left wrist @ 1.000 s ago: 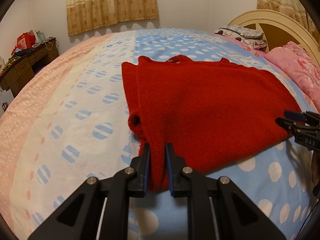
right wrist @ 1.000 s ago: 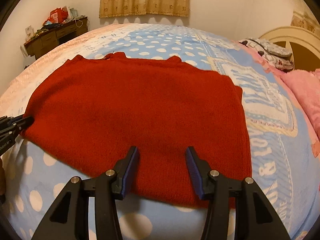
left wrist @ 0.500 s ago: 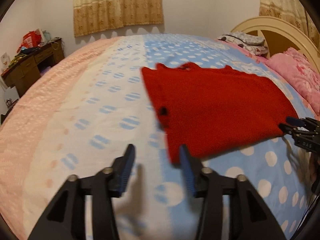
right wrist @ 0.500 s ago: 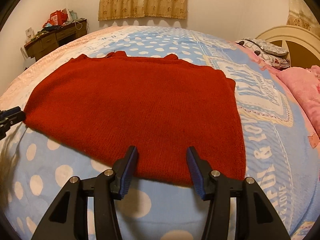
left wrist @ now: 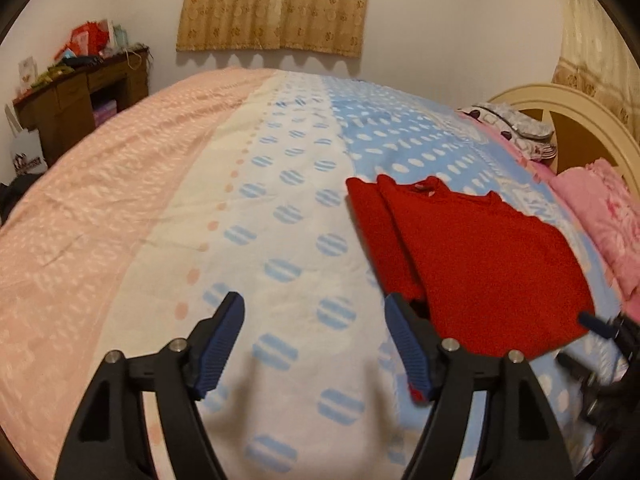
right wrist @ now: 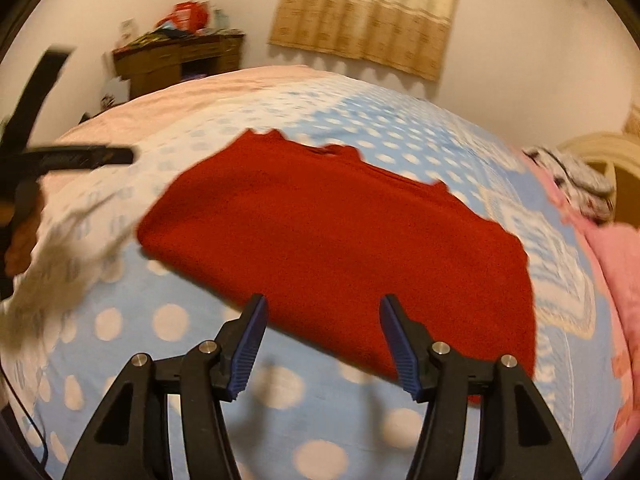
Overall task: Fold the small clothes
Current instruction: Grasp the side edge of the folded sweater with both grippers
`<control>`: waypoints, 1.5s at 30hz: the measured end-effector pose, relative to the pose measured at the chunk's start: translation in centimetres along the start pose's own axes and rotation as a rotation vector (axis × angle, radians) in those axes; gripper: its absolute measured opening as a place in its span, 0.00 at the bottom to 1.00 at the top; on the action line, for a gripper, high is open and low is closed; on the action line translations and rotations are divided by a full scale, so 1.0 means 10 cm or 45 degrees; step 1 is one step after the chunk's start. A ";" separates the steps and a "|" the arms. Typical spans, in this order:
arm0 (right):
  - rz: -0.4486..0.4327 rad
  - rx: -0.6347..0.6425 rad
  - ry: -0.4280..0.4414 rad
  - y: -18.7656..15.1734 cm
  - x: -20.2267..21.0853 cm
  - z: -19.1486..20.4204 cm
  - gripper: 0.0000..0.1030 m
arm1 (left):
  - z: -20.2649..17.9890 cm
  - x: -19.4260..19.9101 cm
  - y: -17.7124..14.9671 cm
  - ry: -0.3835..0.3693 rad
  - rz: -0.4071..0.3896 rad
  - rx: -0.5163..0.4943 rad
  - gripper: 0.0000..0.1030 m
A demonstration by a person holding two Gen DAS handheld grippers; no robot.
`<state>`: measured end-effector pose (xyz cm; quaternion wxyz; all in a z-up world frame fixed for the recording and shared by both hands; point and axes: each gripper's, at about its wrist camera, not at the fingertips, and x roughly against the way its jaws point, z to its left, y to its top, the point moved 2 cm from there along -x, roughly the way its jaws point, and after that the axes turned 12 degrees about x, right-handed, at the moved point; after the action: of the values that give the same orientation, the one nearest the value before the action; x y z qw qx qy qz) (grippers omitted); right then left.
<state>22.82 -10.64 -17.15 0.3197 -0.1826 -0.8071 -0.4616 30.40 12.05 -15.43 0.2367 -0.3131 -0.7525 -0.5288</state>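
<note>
A red knitted sweater (left wrist: 480,264) lies folded and flat on the bed, at the right in the left wrist view and in the middle of the right wrist view (right wrist: 340,240). My left gripper (left wrist: 314,308) is open and empty, raised above the bedspread left of the sweater. My right gripper (right wrist: 322,308) is open and empty, lifted just short of the sweater's near edge. The left gripper also shows blurred at the left of the right wrist view (right wrist: 80,156). The right gripper shows at the right edge of the left wrist view (left wrist: 600,324).
The bedspread (left wrist: 280,216) is pink, cream and blue with dots. A pink blanket (left wrist: 612,220) and pillows (left wrist: 516,128) lie by the cream headboard (left wrist: 568,100) at the right. A cluttered brown desk (left wrist: 80,92) stands by the wall at the left.
My left gripper let go of the sweater's corner, opened wide and pulled back up and to the left. My right gripper stayed open and drew back from over the sweater.
</note>
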 end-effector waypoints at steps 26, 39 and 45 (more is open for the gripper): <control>-0.019 0.310 -0.019 0.42 -0.43 1.09 0.58 | -0.37 -0.93 0.33 -0.218 0.202 0.099 0.76; -0.018 0.242 -0.065 0.49 -0.52 0.96 0.58 | -0.42 -1.11 0.34 -0.308 0.271 0.088 0.47; -0.007 0.273 -0.064 0.51 -0.53 1.03 0.26 | -0.46 -1.14 0.35 -0.379 0.299 0.120 0.29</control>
<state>26.10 0.77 -21.40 0.3156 -0.1567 -0.8601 -0.3688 40.96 6.05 -19.50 0.1975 -0.4621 -0.7613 -0.4097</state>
